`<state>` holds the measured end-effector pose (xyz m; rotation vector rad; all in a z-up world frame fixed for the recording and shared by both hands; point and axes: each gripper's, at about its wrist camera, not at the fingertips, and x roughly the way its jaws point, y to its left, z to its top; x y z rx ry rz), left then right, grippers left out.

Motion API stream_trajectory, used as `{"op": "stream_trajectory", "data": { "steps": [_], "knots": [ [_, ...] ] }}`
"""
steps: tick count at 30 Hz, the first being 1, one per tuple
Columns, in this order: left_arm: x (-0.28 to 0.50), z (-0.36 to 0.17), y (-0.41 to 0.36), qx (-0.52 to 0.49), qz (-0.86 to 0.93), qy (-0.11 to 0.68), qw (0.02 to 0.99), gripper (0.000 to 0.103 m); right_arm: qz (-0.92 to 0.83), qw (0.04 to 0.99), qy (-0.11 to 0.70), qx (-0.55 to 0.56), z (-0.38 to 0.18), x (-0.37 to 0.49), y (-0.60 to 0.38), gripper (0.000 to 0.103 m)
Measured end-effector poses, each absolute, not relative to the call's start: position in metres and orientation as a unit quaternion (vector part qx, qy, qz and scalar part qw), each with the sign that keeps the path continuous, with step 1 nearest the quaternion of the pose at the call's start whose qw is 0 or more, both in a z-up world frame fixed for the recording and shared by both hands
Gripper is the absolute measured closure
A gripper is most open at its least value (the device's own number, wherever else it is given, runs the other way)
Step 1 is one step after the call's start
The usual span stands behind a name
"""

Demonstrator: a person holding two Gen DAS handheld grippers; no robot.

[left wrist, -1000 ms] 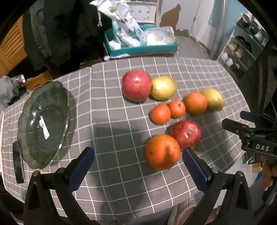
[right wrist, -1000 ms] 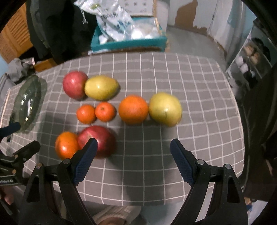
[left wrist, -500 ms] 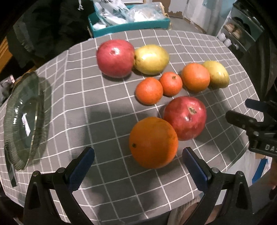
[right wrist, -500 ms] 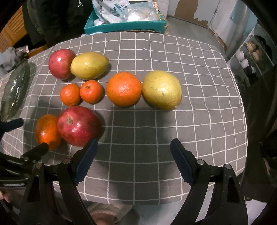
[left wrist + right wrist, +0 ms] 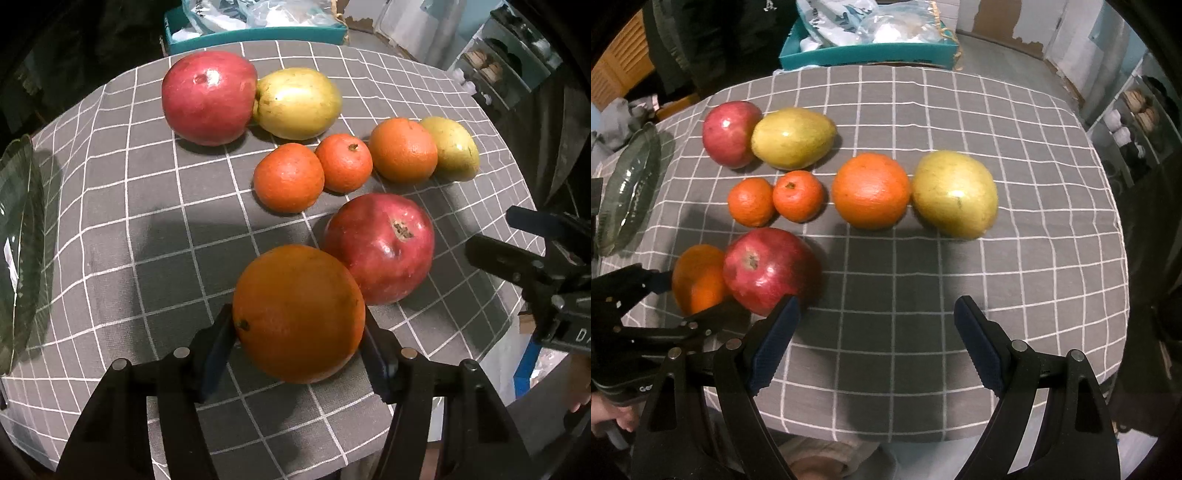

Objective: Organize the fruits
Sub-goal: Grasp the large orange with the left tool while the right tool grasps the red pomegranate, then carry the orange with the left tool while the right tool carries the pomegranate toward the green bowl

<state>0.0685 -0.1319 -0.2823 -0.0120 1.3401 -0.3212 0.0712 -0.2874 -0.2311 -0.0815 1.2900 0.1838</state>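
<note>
My left gripper (image 5: 299, 332) is shut on a large orange (image 5: 299, 314) that rests on the grey checked tablecloth (image 5: 147, 221), next to a red pomegranate (image 5: 380, 247). Behind them lie two small tangerines (image 5: 288, 177), another orange (image 5: 402, 149), two yellow mangoes (image 5: 299, 103) and a red apple (image 5: 208, 96). My right gripper (image 5: 875, 332) is open and empty above the cloth near the front edge, right of the pomegranate (image 5: 768, 269). The held orange also shows in the right wrist view (image 5: 698, 277).
A green glass plate (image 5: 18, 240) lies at the table's left edge. A teal box (image 5: 868, 51) with plastic bags stands behind the table. A shelf with shoes (image 5: 1137, 122) is at the far right.
My left gripper moved forward and closed its fingers on the large orange. My right gripper moved a little nearer the fruits and stays open.
</note>
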Motion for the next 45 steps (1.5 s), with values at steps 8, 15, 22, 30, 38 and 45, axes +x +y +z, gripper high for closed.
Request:
{"op": "stream_trajectory", "data": {
  "steps": [8,15,22,30,38,45],
  "knots": [
    [0.071,-0.272,-0.095,-0.016,-0.103,0.610,0.785,0.039,0.131,0.790,0.598,-0.027,-0.233,0.074,-0.258,0.018],
    [0.070,-0.270,-0.059,-0.029,-0.070,0.605,0.792,0.039,0.153,0.782,0.603,-0.042,-0.242,0.079,-0.230,0.018],
    [0.068,-0.264,-0.036,-0.037,-0.061,0.600,0.797,0.040,0.146,0.764,0.627,-0.042,-0.266,0.088,-0.217,0.018],
    [0.068,-0.263,-0.040,-0.043,-0.063,0.597,0.798,0.040,0.134,0.746,0.652,-0.025,-0.291,0.095,-0.218,0.022],
    [0.064,-0.256,-0.040,-0.045,-0.066,0.590,0.803,0.040,0.120,0.757,0.641,-0.039,-0.286,0.091,-0.216,0.027],
    [0.061,-0.235,-0.039,-0.035,-0.063,0.569,0.819,0.040,0.116,0.782,0.611,-0.049,-0.258,0.087,-0.220,0.027]
  ]
}}
